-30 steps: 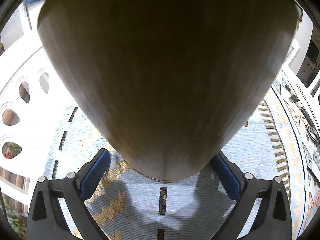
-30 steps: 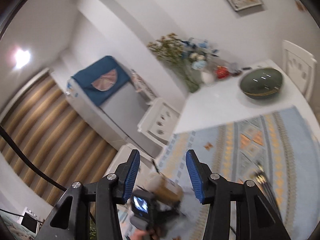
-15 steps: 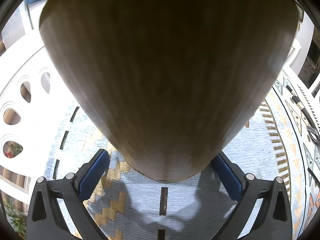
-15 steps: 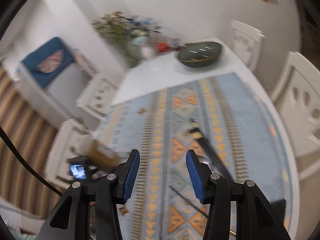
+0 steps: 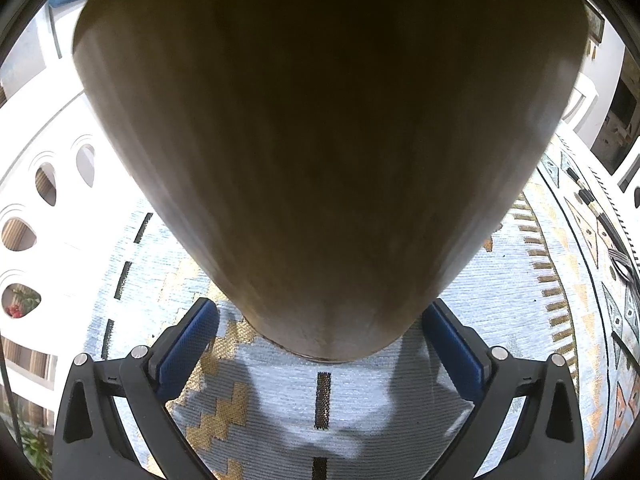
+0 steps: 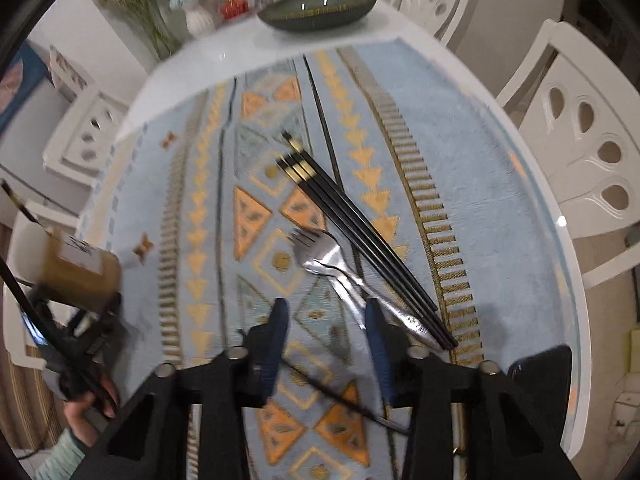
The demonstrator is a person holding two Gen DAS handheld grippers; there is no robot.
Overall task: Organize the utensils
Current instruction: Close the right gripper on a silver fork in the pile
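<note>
- Left wrist view was almost filled by a wooden holder (image 5: 328,152), its rounded lower end sitting between the blue pads of the left gripper (image 5: 322,332); the jaws stood spread wide around it, though whether the pads actually pressed its sides could not be told.
- That holder was kept tilted above the patterned cloth (image 5: 360,408), probably so that its far mouth stayed ready to take utensils.
- Right wrist view showed the right gripper (image 6: 326,316) pointing steeply down at the cloth, its jaws closing with nothing yet pinched between them.
- Just beyond its tips lay the forks (image 6: 328,256), overlapping, with handles running near and right past the right pad.
- Black chopsticks (image 6: 360,236) lay touching the forks on their right, slanting from far left to near right.
- One thin dark stick (image 6: 344,400) lay apart, nearer, under the gripper.
- Far off on the table stood a dark bowl (image 6: 318,10).
</note>
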